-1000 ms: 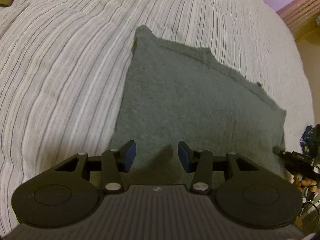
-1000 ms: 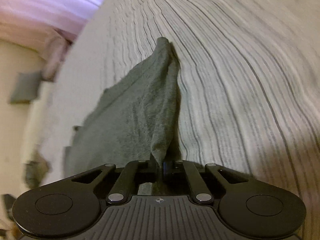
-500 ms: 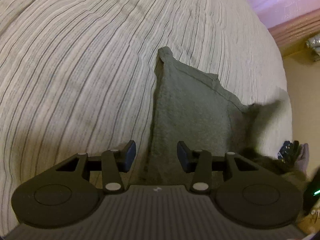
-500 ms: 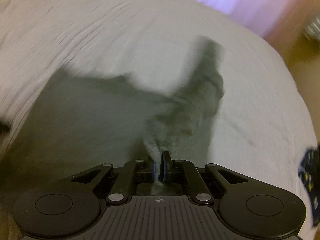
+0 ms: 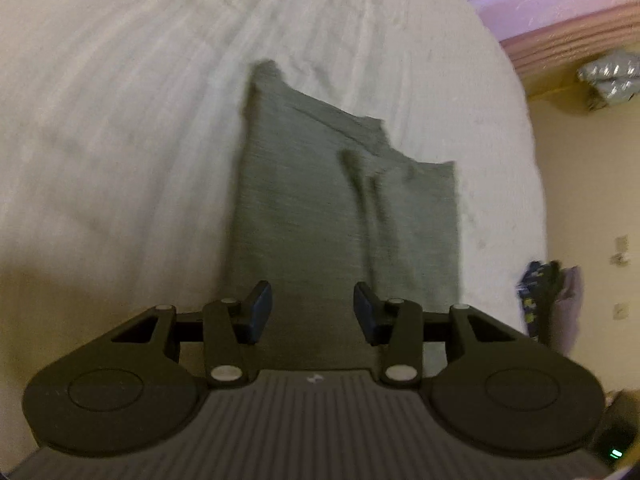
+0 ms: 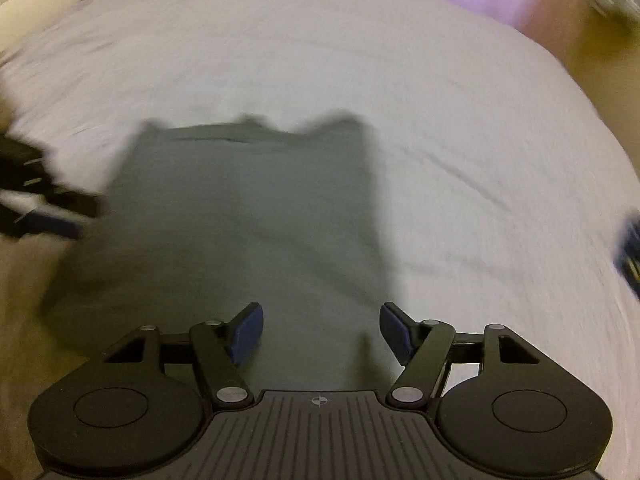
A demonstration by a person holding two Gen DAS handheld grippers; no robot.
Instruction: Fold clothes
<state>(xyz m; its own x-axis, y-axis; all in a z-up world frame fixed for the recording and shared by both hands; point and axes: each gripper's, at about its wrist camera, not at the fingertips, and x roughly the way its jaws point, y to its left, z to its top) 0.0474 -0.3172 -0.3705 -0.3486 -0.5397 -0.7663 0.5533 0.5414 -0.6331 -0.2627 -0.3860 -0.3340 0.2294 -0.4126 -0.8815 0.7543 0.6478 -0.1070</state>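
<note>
Released a moment ago, the grey garment [image 6: 248, 216] no longer hangs from the right claw [image 6: 320, 334], whose blue pads now stand wide apart with nothing between them; half a second earlier they were clenched on a raised corner of the cloth. Folded over since then, the garment lies flat on the bed [image 6: 460, 128], narrower than it was a second ago.

Seen from the right wrist, the right claw hovers over the near edge of the garment, its right pad [image 6: 394, 332] out past the cloth's right border. Both frames are smeared by motion. At the far end of the cloth two small peaks rise on either side of a dip. Against the frame's left edge the left claw [image 6: 52, 210] shows as a dark blur with blue tips beside the cloth's left side.

From the left wrist, the left claw [image 5: 313, 312] is likewise released, pads parted and empty, poised above the garment's [image 5: 320, 208] near end. Two dark creases run lengthwise down the cloth right of centre. The bed [image 5: 120, 120] stretches pale and striped around it on three sides. Beyond the mattress's right edge, a dark blue patterned item [image 5: 538, 292] stands by a cream wall, and a pink curtain [image 5: 560, 8] glows at top right
</note>
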